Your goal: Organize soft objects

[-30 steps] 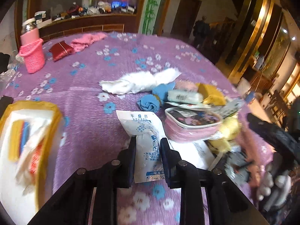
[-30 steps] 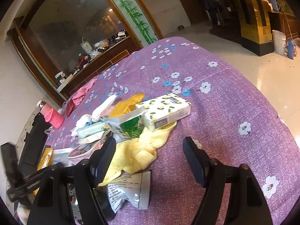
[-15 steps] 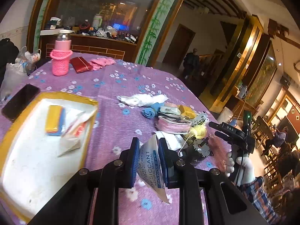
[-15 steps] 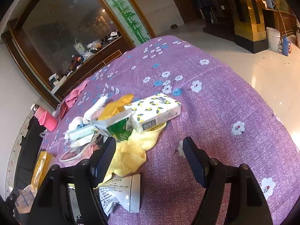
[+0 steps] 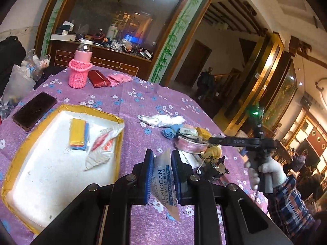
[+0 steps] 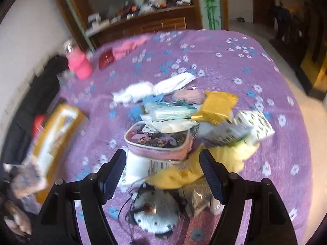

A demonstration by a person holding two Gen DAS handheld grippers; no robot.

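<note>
L gripper point(image 5: 162, 173), lower centre of the left wrist view: jaws are pinching a white desiccant packet point(image 5: 165, 181) betw. the blue pads, packet hanging below them, clear of the purple floral tablecloth point(image 5: 143, 98). Print reading "DESICCANT NATURAL MINERAL".

Left of frame: yellow-rimmed white tray point(image 5: 14, 159) is sitting on the cloth, holding a yellow/blue folded stack point(image 5: 78, 134) and a white-and-red sachet point(image 5: 102, 147) leaning toward its right rim. Black phone point(image 5: 34, 110) is lying just beside the tray's upper left edge. Upper left: pink knit-sleeved bottle point(image 5: 79, 69) standing upright, red pouch point(image 5: 99, 78) and pink cloth point(image 5: 119, 79) next to it.

Right of frame: gloved hand point(image 5: 265, 171) is gripping the other tool's handle, its body reaching over the pile at centre right.

R gripper point(image 6: 162, 173), lower centre of the right wrist view: jaws are standing wide, holding nothing. View is motion-blurred. Betw. and beyond the fingers: pink cartoon pouch point(image 6: 159, 143) resting on a white printed packet point(image 6: 141, 167), yellow cloth point(image 6: 184, 173) at lower right of it. Above: wet-wipe pack point(image 6: 171, 112), mustard packet point(image 6: 216, 107), patterned tissue pack point(image 6: 255, 126), white cloth point(image 6: 155, 87). Bottom centre: round white item w/ cord point(image 6: 155, 214), type unclear.
</note>
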